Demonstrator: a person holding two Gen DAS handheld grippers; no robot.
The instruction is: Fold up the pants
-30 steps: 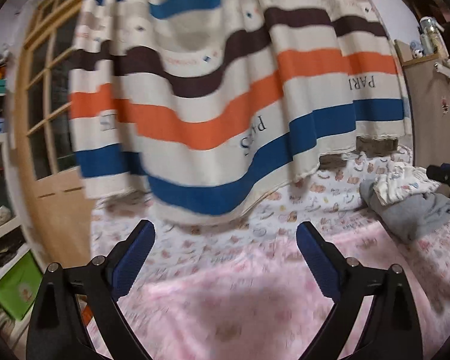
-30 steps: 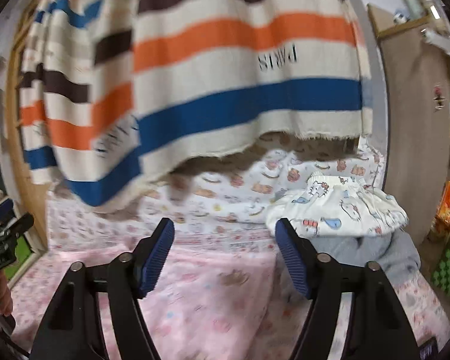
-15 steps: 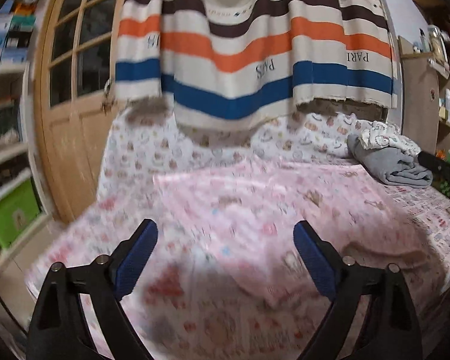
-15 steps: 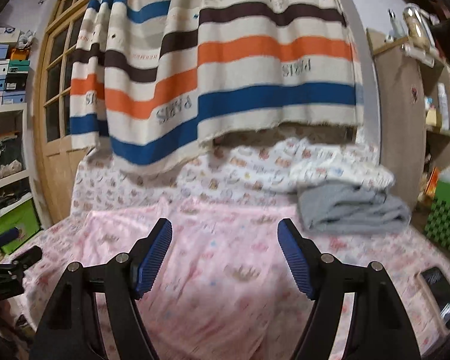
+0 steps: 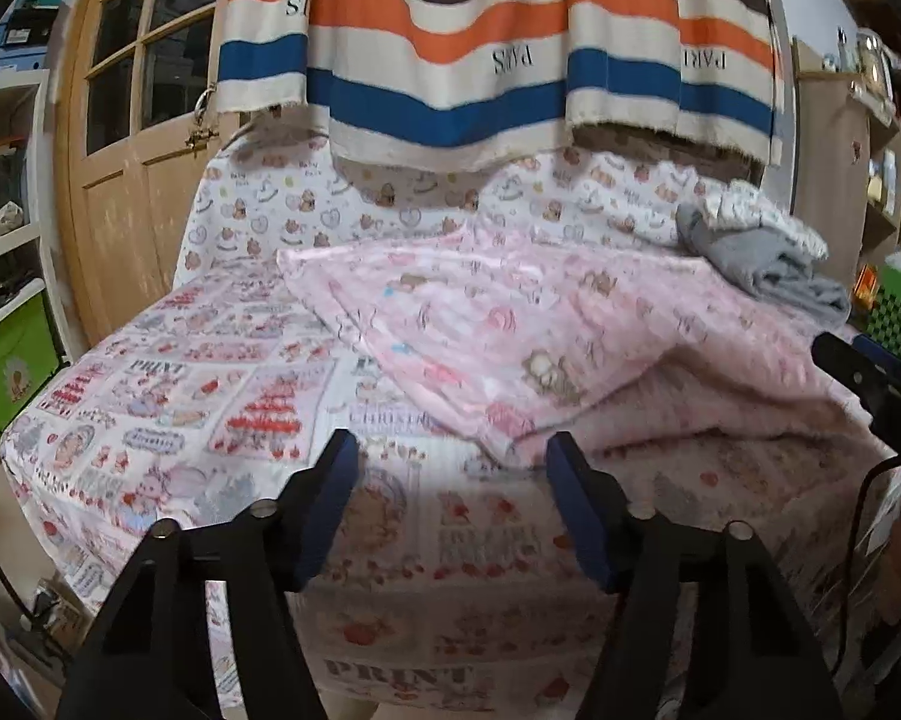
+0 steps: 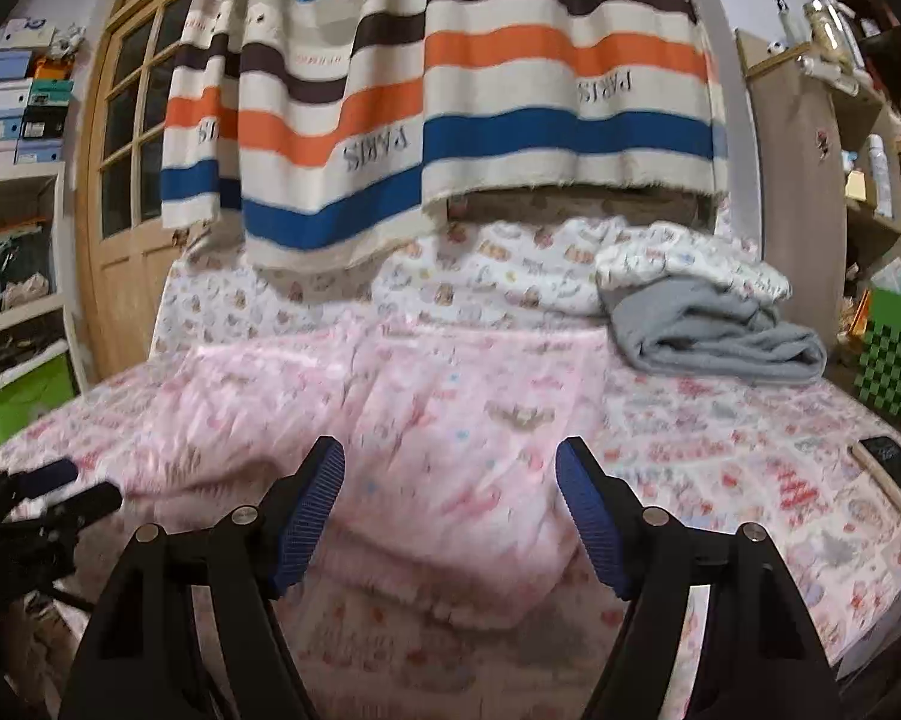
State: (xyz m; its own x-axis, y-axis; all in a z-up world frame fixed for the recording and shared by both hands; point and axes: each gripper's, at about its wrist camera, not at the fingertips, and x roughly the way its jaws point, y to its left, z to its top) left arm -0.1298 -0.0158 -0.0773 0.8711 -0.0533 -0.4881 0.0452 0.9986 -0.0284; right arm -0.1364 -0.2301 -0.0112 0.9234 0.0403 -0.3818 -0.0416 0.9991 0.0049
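Note:
Pink printed pants [image 5: 540,330] lie loosely spread across the bed, with a folded corner pointing toward the near edge. My left gripper [image 5: 450,456] hovers low over the sheet; its jaws are closing. That pants corner sits just ahead between its blue fingertips [image 5: 339,462], and the pads are not touching it. My right gripper [image 6: 450,462] stands open over the pants [image 6: 450,420], holding nothing. The right gripper [image 5: 864,378] also shows at the right edge of the left wrist view, and the left gripper [image 6: 54,498] shows at the left edge of the right wrist view.
A printed sheet [image 5: 168,396] covers the bed. Folded grey and white clothes [image 6: 720,336] are stacked at the far right. A striped blanket [image 6: 480,120] hangs over the far end. A phone [image 6: 894,462] lies near the right edge. A green bin [image 5: 6,372] and a wooden door [image 5: 132,138] stand on the left.
Both grippers have come down toward the bed, so the striped blanket sits higher in view and the pink pants look nearer. The left jaws have narrowed.

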